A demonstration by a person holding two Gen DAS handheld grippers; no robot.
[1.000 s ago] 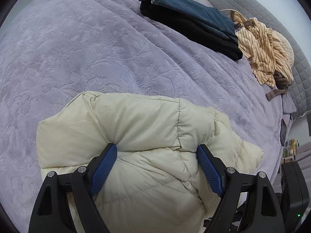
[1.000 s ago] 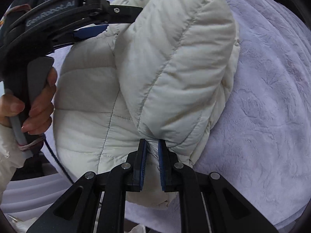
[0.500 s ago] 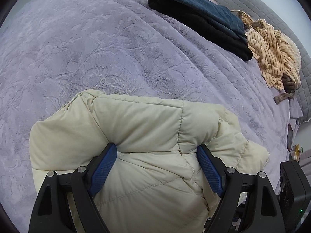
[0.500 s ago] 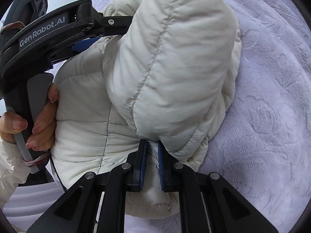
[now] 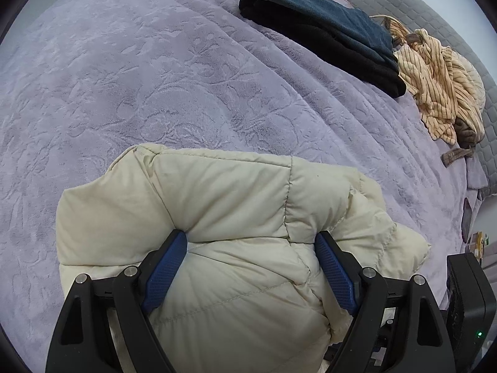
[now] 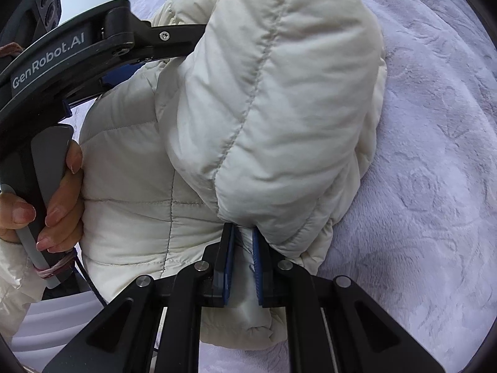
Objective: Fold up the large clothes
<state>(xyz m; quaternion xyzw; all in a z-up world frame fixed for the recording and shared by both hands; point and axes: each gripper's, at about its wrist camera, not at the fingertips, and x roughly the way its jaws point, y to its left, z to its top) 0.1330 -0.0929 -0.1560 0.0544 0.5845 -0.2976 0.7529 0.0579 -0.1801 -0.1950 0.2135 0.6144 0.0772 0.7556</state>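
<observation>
The cream puffer jacket (image 5: 236,242) is lying bundled on the lavender bedspread (image 5: 155,87), at the near edge of the bed. It is doubled over on itself, with a quilted section (image 6: 279,108) folded across the top of the bulk.

The left tongs (image 5: 251,267) are standing wide, with a thick roll of the jacket filling the gap between them. Both blue pads (image 5: 164,267) are lying against the padding, which is bulging over their tips; the tongs are holding that wide fold. In the right wrist view, a hand (image 6: 46,205) is gripping the handle of these tongs, and a pale glossy sleeve (image 6: 12,276) is showing at the wrist.

The right tongs (image 6: 242,248) are drawn nearly together and are pinching a thin strip of the jacket's fabric at the lower end of the folded section.

Toward the far right corner of the bed, well apart from the jacket, folded blue jeans (image 5: 316,12) are resting on a folded black garment (image 5: 326,49). Just beside that stack, a striped tan garment (image 5: 441,84) is lying crumpled against a grey quilted headboard (image 5: 435,15).
</observation>
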